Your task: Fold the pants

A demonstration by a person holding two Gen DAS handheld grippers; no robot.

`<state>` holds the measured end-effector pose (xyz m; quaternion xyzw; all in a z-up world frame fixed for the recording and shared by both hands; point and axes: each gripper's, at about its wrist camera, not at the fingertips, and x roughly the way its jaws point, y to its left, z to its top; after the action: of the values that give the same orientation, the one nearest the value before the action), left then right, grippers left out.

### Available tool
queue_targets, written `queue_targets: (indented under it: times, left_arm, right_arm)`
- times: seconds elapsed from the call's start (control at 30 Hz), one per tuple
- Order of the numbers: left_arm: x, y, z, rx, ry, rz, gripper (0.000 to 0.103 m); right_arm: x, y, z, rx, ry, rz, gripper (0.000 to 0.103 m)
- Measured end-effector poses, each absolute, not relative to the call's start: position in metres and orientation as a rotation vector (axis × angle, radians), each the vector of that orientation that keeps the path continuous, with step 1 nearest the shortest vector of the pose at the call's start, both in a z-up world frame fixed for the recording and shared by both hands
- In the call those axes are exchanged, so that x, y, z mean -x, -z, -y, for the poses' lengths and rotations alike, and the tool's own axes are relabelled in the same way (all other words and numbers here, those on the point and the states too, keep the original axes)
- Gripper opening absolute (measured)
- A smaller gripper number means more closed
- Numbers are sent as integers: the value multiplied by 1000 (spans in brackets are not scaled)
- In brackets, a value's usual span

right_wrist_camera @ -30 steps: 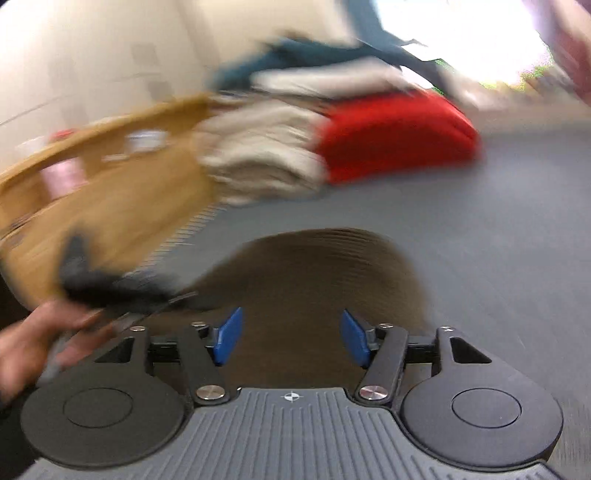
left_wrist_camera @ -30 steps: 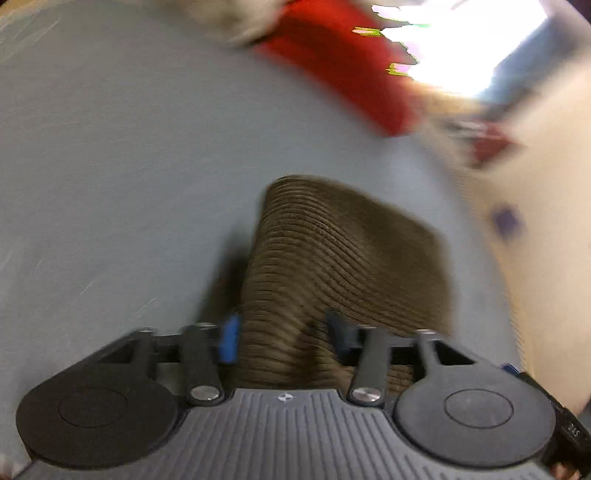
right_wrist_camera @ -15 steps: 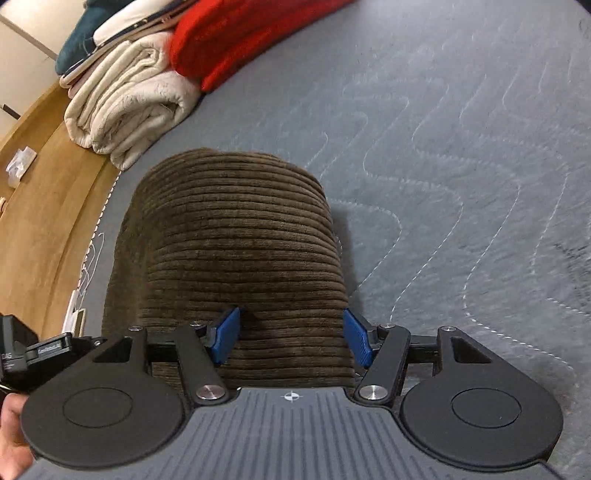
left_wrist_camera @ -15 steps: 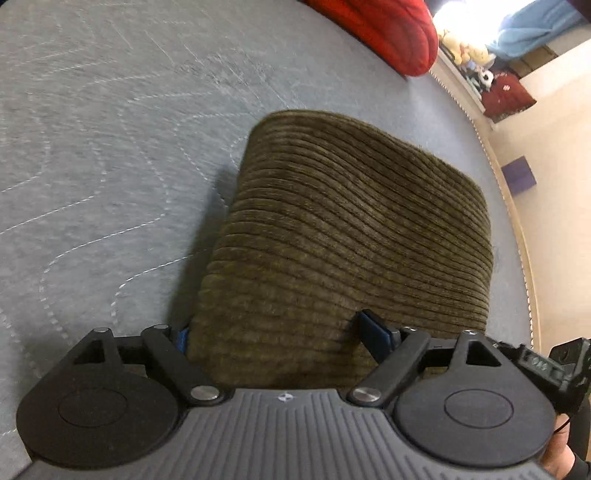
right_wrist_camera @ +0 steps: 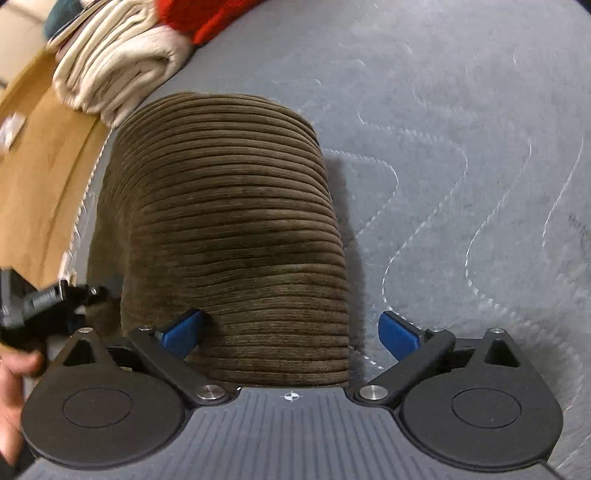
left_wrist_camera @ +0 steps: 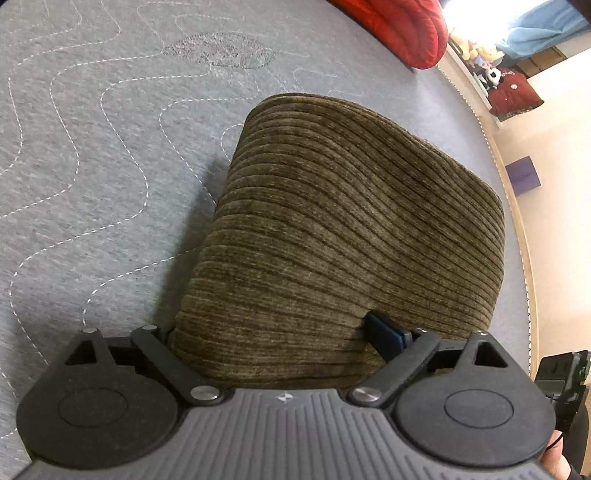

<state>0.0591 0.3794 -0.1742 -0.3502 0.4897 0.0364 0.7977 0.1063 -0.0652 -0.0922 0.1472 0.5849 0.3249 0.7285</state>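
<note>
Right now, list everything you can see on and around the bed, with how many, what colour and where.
pants: one, brown corduroy, folded, on the grey cover near its edge
bed cover: one, grey quilted, under everything
blanket: one, red, far end of the bed
towels: folded stack, cream, beside the red blanket
wooden floor: tan, beside the bed
box: one, purple, on the floor by the wall
soft toys: a few, mixed colours, far corner, blurred
left hand-held gripper: black with blue pads, jaws just opened, fabric between them
right hand-held gripper: black with blue pads, jaws just opened, straddling the pants' edge
hand: one, bottom left of right view
</note>
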Motion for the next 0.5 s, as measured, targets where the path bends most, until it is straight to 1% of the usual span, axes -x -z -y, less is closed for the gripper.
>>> queue_targets:
  times: [0.07,0.1,0.13,0.17,0.2,0.23,0.3,0.33,0.37,0.4,0.47,0.5]
  left_arm:
    - [-62,174,-377,749,-81,-1053,93]
    - [-63,173,-375,747,-83,-1052,91]
    - [-65,172,-373,737,-89,-1053,89]
    - [-66,170,-370,725,-94,-1053,85]
    - [-70,168,-366,706,-98,-1052,83]
    - [-72,163,-362,683,-103,-1050,79]
    - [-74,156,-357,661,-102,-1049,72]
    - [-75,153,-355,662,-100,-1046,67]
    - [-76,151,-353,668,-96,-1041,61]
    - [-77,149,-351,677,-86,-1033,58]
    - [-85,141,-340,687,-50,-1013,46]
    - [-92,135,-330,682,-26,-998,45]
  right_arm:
    - [-108,96,64,-336,-729,-1292,99]
    - [-109,97,65,-345,-736,-1285,92]
    - [-108,99,64,-363,-752,-1275,76]
    - [-110,99,63,-379,-758,-1272,73]
    - [-109,98,63,-378,-741,-1262,63]
    - [-107,96,64,-378,-733,-1252,53]
    - [-106,89,69,-389,-729,-1235,44]
    - [-108,83,73,-400,-726,-1226,40]
    - [-109,76,75,-415,-725,-1214,39]
    - [-114,67,75,-424,-731,-1193,38]
    - [-119,45,83,-407,-752,-1124,37]
    - [-122,34,88,-394,-754,-1099,37]
